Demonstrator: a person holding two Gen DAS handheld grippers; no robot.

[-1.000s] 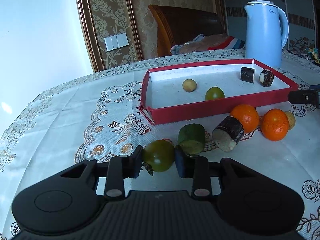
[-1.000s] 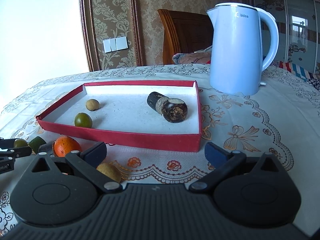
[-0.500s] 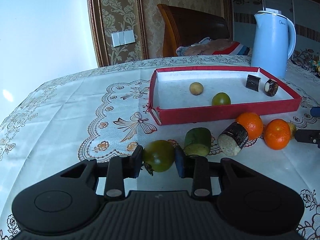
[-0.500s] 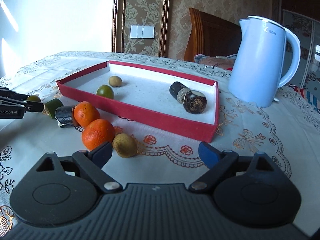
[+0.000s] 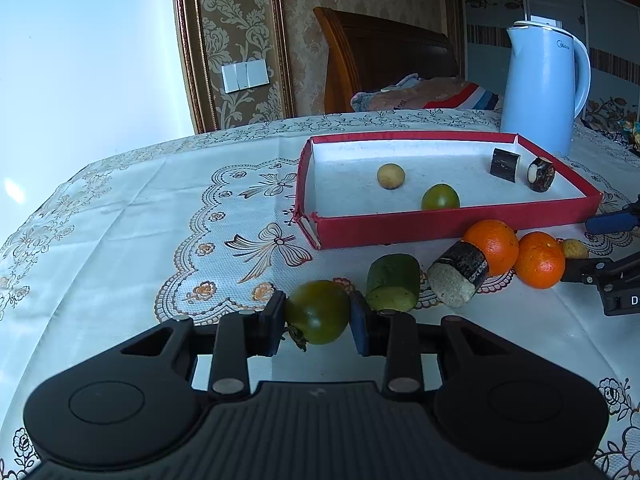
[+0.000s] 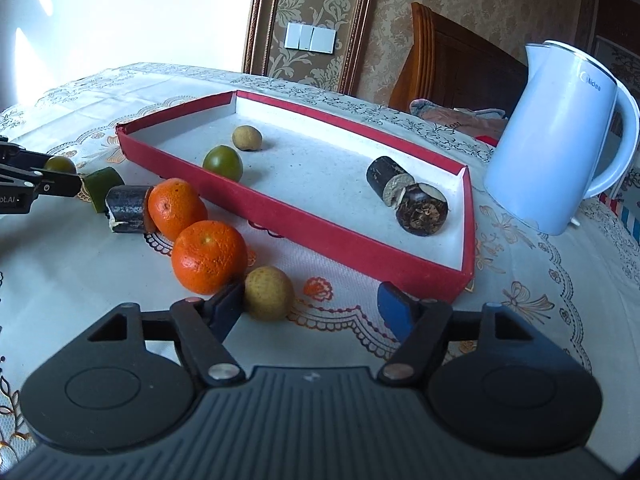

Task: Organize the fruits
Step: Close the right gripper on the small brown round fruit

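Beside the Midea kettle (image 6: pixel 560 140) — left gripper (image 5: pixel 318 316) clamps green tomato (image 5: pixel 318 311), right gripper (image 6: pixel 310 304) gapes.

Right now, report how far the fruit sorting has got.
Done: the red tray holds a tan round fruit, a green tomato and two dark cylinder pieces.
In hand: the left gripper grips another green tomato; the right gripper is open beside a yellowish fruit.
Left: two oranges, a green chunk, a dark-skinned piece.
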